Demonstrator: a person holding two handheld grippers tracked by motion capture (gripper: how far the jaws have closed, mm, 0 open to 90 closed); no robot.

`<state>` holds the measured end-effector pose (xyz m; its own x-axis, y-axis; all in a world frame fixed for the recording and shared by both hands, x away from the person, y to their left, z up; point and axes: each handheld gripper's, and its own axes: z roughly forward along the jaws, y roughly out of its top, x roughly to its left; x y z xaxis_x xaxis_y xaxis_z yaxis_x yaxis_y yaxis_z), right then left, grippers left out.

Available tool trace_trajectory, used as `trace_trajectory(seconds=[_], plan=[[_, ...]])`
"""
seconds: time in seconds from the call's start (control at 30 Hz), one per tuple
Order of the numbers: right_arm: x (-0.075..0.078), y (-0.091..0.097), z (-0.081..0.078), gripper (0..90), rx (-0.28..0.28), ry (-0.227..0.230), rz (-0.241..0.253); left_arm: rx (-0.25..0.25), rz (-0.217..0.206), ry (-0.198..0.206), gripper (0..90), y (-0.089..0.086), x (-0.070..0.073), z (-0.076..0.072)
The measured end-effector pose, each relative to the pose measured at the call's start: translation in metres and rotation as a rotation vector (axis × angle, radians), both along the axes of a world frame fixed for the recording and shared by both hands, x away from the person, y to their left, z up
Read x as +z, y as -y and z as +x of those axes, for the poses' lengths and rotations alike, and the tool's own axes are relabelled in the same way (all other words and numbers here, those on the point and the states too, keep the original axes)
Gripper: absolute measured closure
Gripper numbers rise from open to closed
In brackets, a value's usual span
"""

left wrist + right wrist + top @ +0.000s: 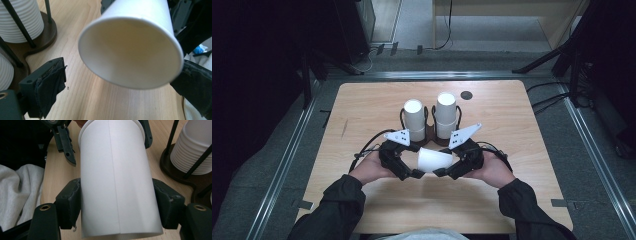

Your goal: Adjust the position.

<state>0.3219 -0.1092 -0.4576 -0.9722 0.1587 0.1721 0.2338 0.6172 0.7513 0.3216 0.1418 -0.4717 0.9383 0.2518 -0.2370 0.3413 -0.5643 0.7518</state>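
Right gripper view shows the nearest trouble first: the right gripper (117, 205) has its two pads squeezed against the sides of a white paper cup (117, 182) near its base, holding it on its side above the table (362, 210). Thin paper like that could buckle if the squeeze tightens, or slide out if it slackens, I'd say. From the left gripper view, the left gripper (120, 82) stands with its jaws spread wide around the cup's open rim, not visibly pressing; a careless close there might crush the mouth oval. Farther back, two stacks of cups (430, 116) sit in a dark wire holder (428, 134), near enough that a swing of either hand could knock them.
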Motion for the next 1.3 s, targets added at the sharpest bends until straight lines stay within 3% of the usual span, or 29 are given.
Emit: trace_trajectory(seconds=[0.2, 0.33, 0.47, 0.53, 0.83, 1.0, 1.1, 1.17, 1.3], plan=[[0.001, -0.001, -0.001, 31.2, 0.012, -0.004, 0.011, -0.026, -0.011, -0.002, 1.4, 0.004, -0.003, -0.001], [0.0, -0.004, -0.003, 31.1, 0.035, -0.005, 0.017, -0.057, -0.046, -0.01, 1.7, 0.004, -0.002, -0.002], [0.002, -0.005, -0.004, 31.1, 0.045, -0.014, 0.023, -0.085, -0.068, 0.009, 8.2, 0.003, 0.0, -0.004], [0.002, -0.005, -0.004, 31.1, 0.053, -0.016, 0.024, -0.094, -0.081, -0.004, 13.6, 0.002, 0.0, -0.003], [0.001, -0.007, -0.005, 32.0, 0.063, -0.021, 0.027, -0.115, -0.082, 0.014, 21.2, 0.0, 0.002, -0.004], [-0.001, -0.008, -0.004, 31.9, 0.066, -0.025, 0.01, -0.12, -0.053, 0.01, 22.4, 0.002, 0.001, -0.004], [-0.003, -0.009, -0.004, 27.2, 0.051, -0.037, -0.002, -0.119, -0.006, 0.018, 22.4, 0.003, 0.003, -0.003], [-0.004, -0.008, -0.004, 26.5, 0.04, -0.012, -0.018, -0.112, 0.003, 0.017, 22.4, 0.001, 0.006, -0.002], [-0.005, -0.006, -0.003, 25.3, 0.024, -0.011, -0.028, -0.1, 0.039, 0.039, 22.3, -0.002, 0.014, -0.001]])
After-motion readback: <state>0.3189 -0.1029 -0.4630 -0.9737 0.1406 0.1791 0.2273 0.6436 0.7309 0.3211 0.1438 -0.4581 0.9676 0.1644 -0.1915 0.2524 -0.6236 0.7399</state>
